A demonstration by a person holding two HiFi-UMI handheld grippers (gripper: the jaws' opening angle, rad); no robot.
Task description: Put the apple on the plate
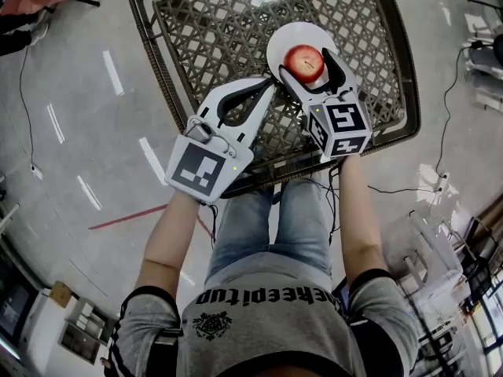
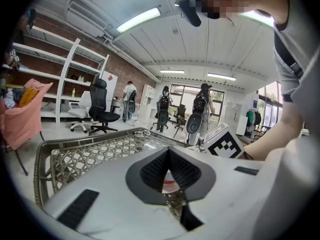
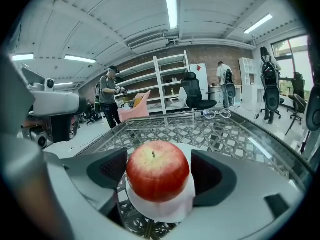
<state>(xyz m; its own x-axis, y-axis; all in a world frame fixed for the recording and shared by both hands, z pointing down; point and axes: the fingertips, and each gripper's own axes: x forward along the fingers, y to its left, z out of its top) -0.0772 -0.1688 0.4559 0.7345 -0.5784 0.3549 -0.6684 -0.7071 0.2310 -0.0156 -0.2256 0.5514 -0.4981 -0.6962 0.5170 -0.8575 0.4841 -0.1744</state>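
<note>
A red apple (image 1: 304, 63) sits on a white plate (image 1: 281, 39) on the wicker-and-glass table (image 1: 212, 22). My right gripper (image 1: 308, 67) straddles the apple, open, with a pad close on each side. In the right gripper view the apple (image 3: 158, 170) fills the space between the jaws, a thin gap shows at its right side, and the plate (image 3: 167, 209) lies under it. My left gripper (image 1: 269, 85) is shut with nothing in it, its tip just left of the plate. In the left gripper view the left gripper (image 2: 170, 165) has its pads pressed together.
The table's dark rim (image 1: 157, 77) runs close under both grippers. Glasses (image 3: 216, 114) lie at the table's far side. Office chairs (image 2: 102, 111), shelving (image 2: 65, 79) and people (image 2: 202, 106) stand around the room. Cables (image 1: 448, 93) trail on the floor.
</note>
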